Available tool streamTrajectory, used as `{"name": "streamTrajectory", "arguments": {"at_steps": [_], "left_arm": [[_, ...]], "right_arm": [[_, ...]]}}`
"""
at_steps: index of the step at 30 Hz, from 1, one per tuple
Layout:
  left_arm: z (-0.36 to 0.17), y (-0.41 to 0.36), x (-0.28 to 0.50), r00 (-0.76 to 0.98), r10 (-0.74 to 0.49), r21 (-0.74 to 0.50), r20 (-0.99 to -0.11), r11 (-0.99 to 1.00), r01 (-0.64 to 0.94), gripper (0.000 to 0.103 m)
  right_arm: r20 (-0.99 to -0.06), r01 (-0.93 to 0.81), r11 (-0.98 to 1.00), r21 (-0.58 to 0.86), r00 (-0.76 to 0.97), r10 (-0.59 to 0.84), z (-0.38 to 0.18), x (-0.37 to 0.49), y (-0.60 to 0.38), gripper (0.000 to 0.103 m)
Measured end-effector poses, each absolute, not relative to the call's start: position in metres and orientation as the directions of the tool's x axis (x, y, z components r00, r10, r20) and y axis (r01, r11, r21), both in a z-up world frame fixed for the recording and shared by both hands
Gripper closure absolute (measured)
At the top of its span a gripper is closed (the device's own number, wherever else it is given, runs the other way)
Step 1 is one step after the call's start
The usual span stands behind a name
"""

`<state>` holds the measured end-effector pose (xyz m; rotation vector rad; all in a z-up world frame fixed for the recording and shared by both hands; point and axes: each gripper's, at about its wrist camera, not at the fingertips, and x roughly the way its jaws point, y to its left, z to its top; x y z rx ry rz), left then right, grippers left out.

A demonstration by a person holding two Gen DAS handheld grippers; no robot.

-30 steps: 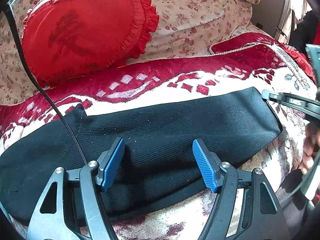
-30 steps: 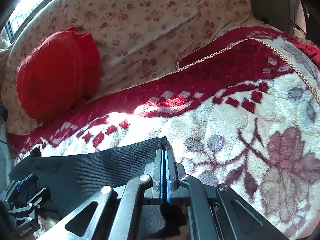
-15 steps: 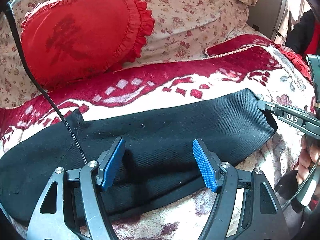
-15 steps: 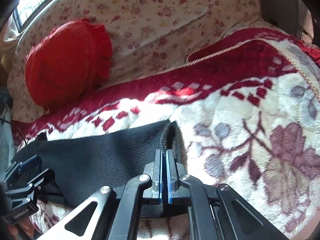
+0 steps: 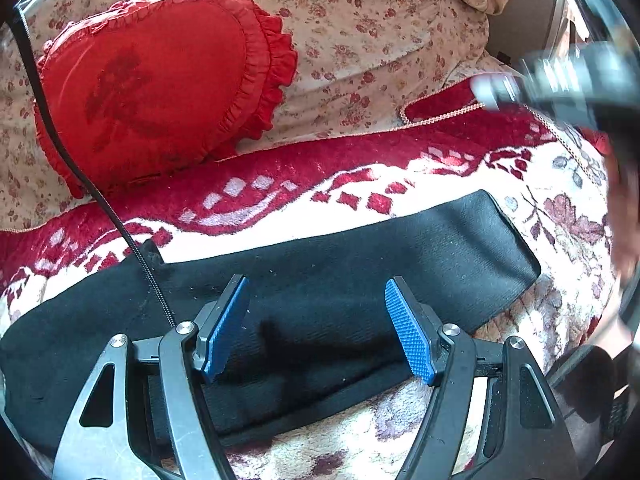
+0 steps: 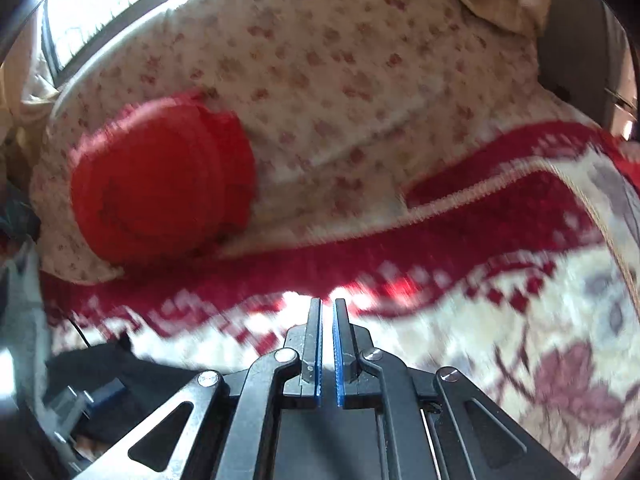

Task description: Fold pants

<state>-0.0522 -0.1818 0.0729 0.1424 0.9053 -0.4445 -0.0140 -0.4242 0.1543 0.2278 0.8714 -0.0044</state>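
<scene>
The black pants [image 5: 360, 264] lie as a long flat strip across the red-and-cream blanket [image 5: 320, 184]. My left gripper [image 5: 316, 320] hangs open over the strip's middle, with only cloth below its blue pads [image 5: 408, 332]. The right gripper [image 5: 520, 88] is a blur high at the right in the left wrist view, well clear of the pants' right end. In the right wrist view that gripper [image 6: 328, 304] is shut with nothing in it. From there the pants [image 6: 132, 376] show only at the lower left, beside the left gripper [image 6: 92, 400].
A red frilled cushion [image 5: 160, 80] leans on the floral backrest [image 5: 360, 32] behind the blanket. A black cable [image 5: 100, 200] runs down across the left of the pants. A blurred hand [image 5: 624, 216] is at the right edge.
The right gripper has risen up and away from the pants' right end, still shut; that end now lies flat. The left gripper has stayed open over the middle.
</scene>
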Motion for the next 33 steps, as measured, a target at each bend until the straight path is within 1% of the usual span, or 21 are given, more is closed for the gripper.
{"name": "streamTrajectory", "arguments": {"at_steps": [3, 5, 8, 9, 10, 12, 13, 18, 20, 23, 26, 31, 33], "left_arm": [[0.074, -0.179, -0.048, 0.539, -0.305, -0.06, -0.785, 0.904, 0.423, 0.032], [0.076, -0.177, -0.045, 0.545, -0.303, -0.055, -0.782, 0.904, 0.423, 0.032], [0.079, -0.176, -0.039, 0.549, -0.338, -0.066, -0.764, 0.888, 0.455, 0.032], [0.081, -0.178, -0.035, 0.542, -0.36, -0.076, -0.759, 0.877, 0.475, 0.032], [0.081, -0.179, -0.032, 0.533, -0.372, -0.084, -0.76, 0.869, 0.487, 0.032], [0.082, -0.186, -0.024, 0.496, -0.4, -0.11, -0.771, 0.85, 0.515, 0.032], [0.082, -0.19, -0.02, 0.479, -0.411, -0.121, -0.776, 0.842, 0.526, 0.032], [0.078, -0.221, -0.01, 0.422, -0.445, -0.134, -0.79, 0.797, 0.589, 0.032], [0.075, -0.237, -0.006, 0.37, -0.473, -0.155, -0.8, 0.758, 0.633, 0.032], [0.071, -0.26, -0.003, 0.301, -0.508, -0.18, -0.807, 0.696, 0.695, 0.032], [0.064, -0.28, 0.005, 0.267, -0.503, -0.175, -0.822, 0.669, 0.722, 0.032], [0.059, -0.309, 0.014, 0.204, -0.495, -0.191, -0.845, 0.636, 0.748, 0.032], [0.058, -0.321, 0.013, 0.192, -0.498, -0.185, -0.846, 0.611, 0.77, 0.032]], "right_arm": [[-0.729, 0.022, 0.977, 0.214, 0.669, 0.145, 0.184, 0.023, -0.407, 0.099], [-0.718, -0.017, 0.967, 0.256, 0.666, 0.202, 0.198, 0.044, -0.399, 0.099], [-0.72, -0.008, 0.95, 0.312, 0.65, 0.242, 0.207, 0.045, -0.401, 0.098], [-0.711, -0.007, 0.946, 0.324, 0.658, 0.248, 0.206, 0.036, -0.404, 0.097], [-0.711, -0.009, 0.947, 0.322, 0.658, 0.248, 0.204, 0.028, -0.405, 0.093], [-0.739, -0.003, 0.958, 0.286, 0.636, 0.223, 0.191, 0.003, -0.411, 0.086], [-0.763, 0.015, 0.966, 0.26, 0.615, 0.196, 0.179, -0.013, -0.414, 0.085], [-0.843, 0.096, 0.972, 0.215, 0.52, 0.135, 0.126, -0.07, -0.439, 0.085], [-0.858, 0.142, 0.961, 0.237, 0.494, 0.139, 0.106, -0.093, -0.45, 0.084], [-0.869, 0.185, 0.94, 0.287, 0.464, 0.174, 0.084, -0.115, -0.46, 0.08], [-0.872, 0.2, 0.933, 0.298, 0.455, 0.181, 0.07, -0.123, -0.461, 0.078], [-0.852, 0.253, 0.899, 0.358, 0.482, 0.204, 0.063, -0.131, -0.473, 0.073], [-0.853, 0.267, 0.894, 0.359, 0.482, 0.199, 0.062, -0.134, -0.476, 0.071]]}}
